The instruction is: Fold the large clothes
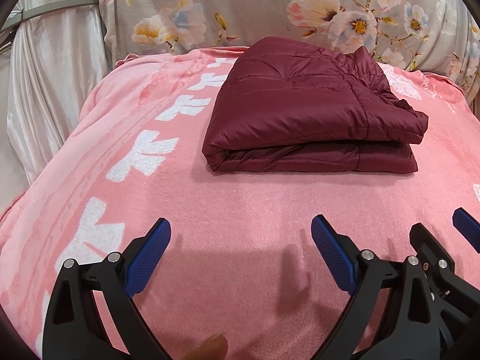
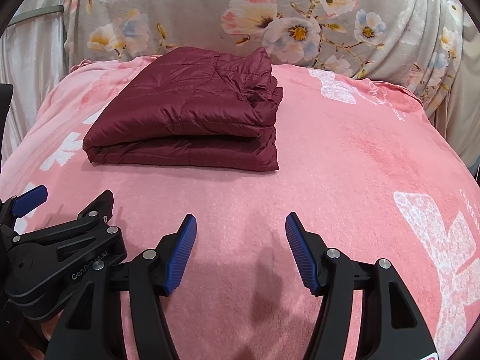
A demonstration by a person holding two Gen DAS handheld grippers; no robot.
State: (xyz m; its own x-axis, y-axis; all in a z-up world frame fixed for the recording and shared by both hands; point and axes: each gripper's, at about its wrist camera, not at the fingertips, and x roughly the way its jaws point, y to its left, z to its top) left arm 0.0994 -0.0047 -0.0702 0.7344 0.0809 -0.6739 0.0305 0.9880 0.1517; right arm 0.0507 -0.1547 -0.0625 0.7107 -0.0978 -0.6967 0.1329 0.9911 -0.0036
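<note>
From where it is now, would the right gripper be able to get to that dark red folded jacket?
Probably yes. The right gripper is open and empty, and only bare pink blanket lies between it and the folded jacket. Nothing blocks the way; the left gripper sits off to the side.

Maroon quilted jacket (image 1: 300,105), pink white-patterned blanket (image 1: 240,210)

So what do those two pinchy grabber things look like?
Both look the same. The left gripper and right gripper each have a black plastic frame with cut-out holes and round silver bolts at the joints. Each finger ends in a bright blue pad with a bumpy, ridged surface. White lettering on the left gripper's body, seen from the right wrist camera, reads GenRobot.AI. No cables or sleeves show.
</note>
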